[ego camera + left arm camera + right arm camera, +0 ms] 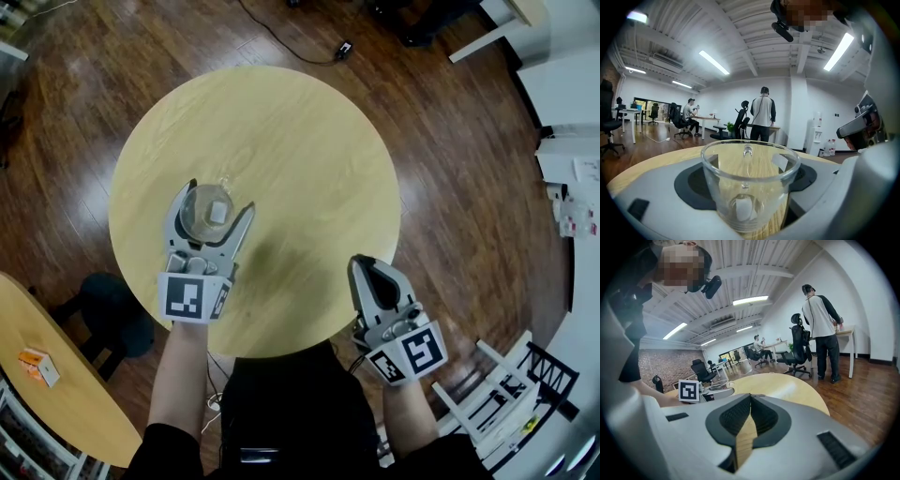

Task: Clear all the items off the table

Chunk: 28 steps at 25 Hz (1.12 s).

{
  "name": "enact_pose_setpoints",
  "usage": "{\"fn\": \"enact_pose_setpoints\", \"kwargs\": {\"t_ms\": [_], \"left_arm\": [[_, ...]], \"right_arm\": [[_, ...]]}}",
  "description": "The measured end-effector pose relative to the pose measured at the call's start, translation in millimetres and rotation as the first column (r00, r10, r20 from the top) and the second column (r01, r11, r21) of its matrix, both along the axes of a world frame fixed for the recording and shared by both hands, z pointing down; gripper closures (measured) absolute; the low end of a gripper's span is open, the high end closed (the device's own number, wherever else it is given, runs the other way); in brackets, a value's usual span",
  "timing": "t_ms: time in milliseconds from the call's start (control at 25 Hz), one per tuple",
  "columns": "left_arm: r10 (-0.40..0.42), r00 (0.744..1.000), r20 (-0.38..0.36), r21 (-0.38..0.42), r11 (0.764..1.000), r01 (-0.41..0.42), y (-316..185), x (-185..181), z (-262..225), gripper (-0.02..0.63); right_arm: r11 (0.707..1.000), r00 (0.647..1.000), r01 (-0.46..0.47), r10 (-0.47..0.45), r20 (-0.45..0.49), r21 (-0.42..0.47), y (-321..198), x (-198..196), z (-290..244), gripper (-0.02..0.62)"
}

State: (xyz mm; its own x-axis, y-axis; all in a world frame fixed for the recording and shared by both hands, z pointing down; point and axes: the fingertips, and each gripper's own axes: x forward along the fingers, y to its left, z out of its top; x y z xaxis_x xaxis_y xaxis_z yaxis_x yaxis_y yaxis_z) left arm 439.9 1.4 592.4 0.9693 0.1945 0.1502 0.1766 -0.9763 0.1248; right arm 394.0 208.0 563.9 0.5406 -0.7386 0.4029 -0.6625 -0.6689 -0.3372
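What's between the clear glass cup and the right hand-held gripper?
Only bare top of the round light-wood table, between clear glass cup and right hand-held gripper; head view shows it.

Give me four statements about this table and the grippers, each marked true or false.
1. The glass stands between the left gripper's jaws. True.
2. The right gripper is open. False: its jaws are together, with nothing in them.
3. The table is square. False: it is round.
4. The glass is upright. True.
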Motion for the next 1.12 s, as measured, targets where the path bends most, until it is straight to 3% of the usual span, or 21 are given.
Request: {"fn": "enact_pose_setpoints", "kwargs": {"t_ms": [320, 600, 760, 960, 1120], "left_arm": [[0.029, 0.999, -0.036, -0.046, 0.998, -0.030, 7.1, -18.0, -27.4, 0.192], [0.009, 0.993, -0.115, -0.091, 0.996, -0.019, -2.6, -47.4, -93.5, 0.192], [-0.026, 0.984, -0.175, -0.066, 0.998, 0.015, -21.4, -76.2, -139.4, 0.192], [-0.096, 0.972, -0.214, -0.072, 0.994, 0.082, -29.5, -125.8, -202.9, 0.192], [-0.255, 0.927, -0.275, -0.055, 0.967, 0.250, -66.9, -183.0, -243.3, 0.192]], "right_arm": [[1.000, 0.999, 0.027, -0.027, -0.041, -0.006, -5.3, -1.9, -15.1, 0.589], [0.999, 0.990, 0.043, -0.039, -0.134, 0.029, -14.0, 0.2, -72.8, 0.589], [0.992, 0.974, 0.091, -0.069, -0.217, 0.091, -40.1, 1.2, -113.3, 0.589], [0.966, 0.951, 0.192, -0.140, -0.275, 0.172, -67.6, -13.6, -168.7, 0.589], [0.905, 0.915, 0.332, -0.242, -0.323, 0.264, -124.4, -28.4, -201.5, 0.589]]}}
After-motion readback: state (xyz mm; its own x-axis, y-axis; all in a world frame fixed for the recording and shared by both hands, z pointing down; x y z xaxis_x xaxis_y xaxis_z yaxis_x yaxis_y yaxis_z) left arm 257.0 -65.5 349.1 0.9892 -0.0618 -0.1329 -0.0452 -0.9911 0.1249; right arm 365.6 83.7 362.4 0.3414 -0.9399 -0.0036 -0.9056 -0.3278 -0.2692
